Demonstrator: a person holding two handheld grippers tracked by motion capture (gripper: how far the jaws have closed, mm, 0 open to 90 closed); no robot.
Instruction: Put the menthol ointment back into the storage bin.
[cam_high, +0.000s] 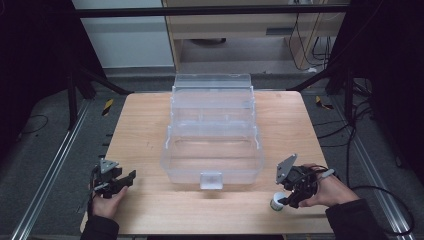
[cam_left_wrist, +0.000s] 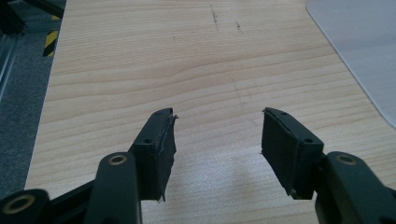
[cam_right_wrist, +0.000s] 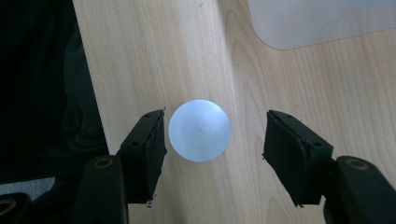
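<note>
Two grippers are in the scene, and neither of them holds anything at this moment. The right gripper (cam_right_wrist: 215, 135) points down at a small white round container (cam_right_wrist: 200, 130), seen from above as a pale disc. Its jaws stand wide apart, one on each side of the container; the left jaw is very near to it, the other jaw has a clear gap. I cannot tell if the near jaw already touches it. In the high view the same container (cam_high: 276, 203) stands on the wooden table (cam_high: 145, 125) just under the right gripper (cam_high: 291, 200), near the table's front edge.

The left gripper (cam_left_wrist: 217, 135) also has its jaws far open, with only bare wood between them and ahead of them. A corner of the clear plastic box (cam_left_wrist: 359, 51) lies beyond it, to its right. In the high view this open box (cam_high: 212, 135) is between the two grippers and farther from the person.

As I judge it, the work is at its beginning: the grasp is prepared but not closed. Closing on the container, lifting it, and probably putting it in the box are all left to do.
</note>
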